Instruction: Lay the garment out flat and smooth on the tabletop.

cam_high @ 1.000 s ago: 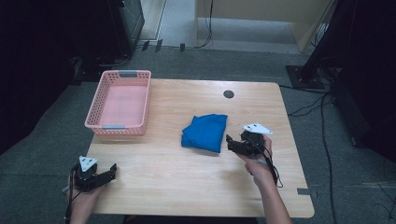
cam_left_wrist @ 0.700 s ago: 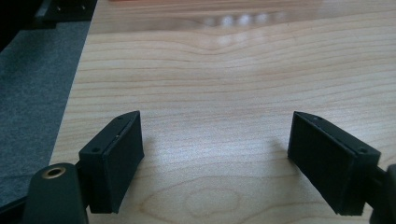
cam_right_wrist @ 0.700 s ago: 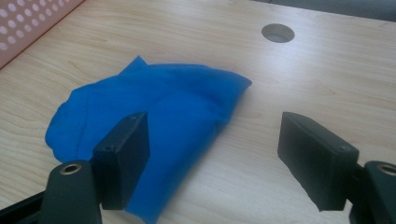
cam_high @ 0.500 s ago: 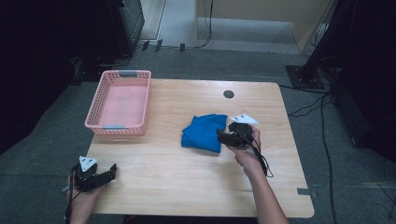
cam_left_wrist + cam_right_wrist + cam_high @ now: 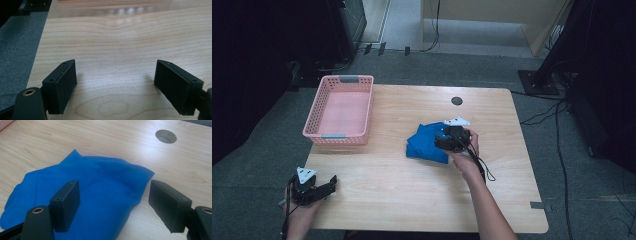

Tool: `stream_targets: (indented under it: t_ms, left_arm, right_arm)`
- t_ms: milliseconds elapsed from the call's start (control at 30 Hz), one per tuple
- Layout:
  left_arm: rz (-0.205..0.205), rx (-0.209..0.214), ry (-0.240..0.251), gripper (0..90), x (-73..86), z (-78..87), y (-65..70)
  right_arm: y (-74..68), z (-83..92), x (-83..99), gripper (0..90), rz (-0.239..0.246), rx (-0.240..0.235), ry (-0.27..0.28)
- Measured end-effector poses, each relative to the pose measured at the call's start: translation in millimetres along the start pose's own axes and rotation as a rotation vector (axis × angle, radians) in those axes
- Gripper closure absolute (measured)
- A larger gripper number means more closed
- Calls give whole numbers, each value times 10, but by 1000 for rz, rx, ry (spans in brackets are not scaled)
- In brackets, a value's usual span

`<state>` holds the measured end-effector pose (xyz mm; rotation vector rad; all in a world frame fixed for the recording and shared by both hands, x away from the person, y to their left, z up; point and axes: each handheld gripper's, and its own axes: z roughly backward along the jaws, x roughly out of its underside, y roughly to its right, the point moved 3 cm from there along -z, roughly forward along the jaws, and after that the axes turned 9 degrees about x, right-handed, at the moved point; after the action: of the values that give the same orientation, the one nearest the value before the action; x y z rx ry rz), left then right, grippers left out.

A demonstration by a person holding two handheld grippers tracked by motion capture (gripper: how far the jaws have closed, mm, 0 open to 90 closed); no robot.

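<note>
Right tool (image 5: 443,141) stands over the right-hand part of the blue cloth (image 5: 428,142), jaws spread wide with nothing pressed between them; in the right gripper view the tool (image 5: 113,202) has one jaw above the fabric (image 5: 82,195) and the other past its edge, above bare wood. Cloth lies crumpled near the middle of the counter (image 5: 387,175), slightly toward the person's right. Left tool (image 5: 324,186) sits at the near left corner of the counter, well apart from the cloth, jaws likewise wide apart and empty (the left gripper view shows the tool (image 5: 115,80) over plain wood grain). Pink basket (image 5: 343,137) stands at the far left of the counter, empty, apart from the cloth with open wood between. Round cable hole (image 5: 457,100) lies in the counter beyond the cloth. No object stands between the right tool and the cloth. Cables (image 5: 547,112) trail on the floor to the right.
</note>
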<state>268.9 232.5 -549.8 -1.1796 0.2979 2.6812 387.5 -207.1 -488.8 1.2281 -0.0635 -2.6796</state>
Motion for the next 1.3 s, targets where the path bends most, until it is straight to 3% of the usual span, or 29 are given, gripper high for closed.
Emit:
stream_targets:
  t_ms: [233, 300, 633, 800, 900, 1100, 1300]
  left_arm:
    - [0, 0, 0, 185, 0, 0, 0]
    - [0, 1, 0, 185, 0, 0, 0]
    - [-1, 1, -1, 185, 0, 0, 1]
    - [12, -11, 3, 185, -19, -22, 1]
    - [12, -11, 3, 185, -19, -22, 1]
    - [7, -12, -5, 185, -24, -20, 14]
    - [-14, 24, -3, 185, -80, -51, 222]
  right_arm:
    - [-109, -164, 1, 259, 7, -1, -14]
    - [-187, -231, 16, 259, 40, 5, -16]
    - [-323, -441, 177, 269, 89, 26, -71]
    - [-283, -459, 296, 321, 2, -34, -16]
    - [-266, -455, 334, 324, 3, -49, 12]
    - [-279, -430, 355, 336, -11, -47, 6]
    - [-279, -413, 375, 335, -9, -51, 12]
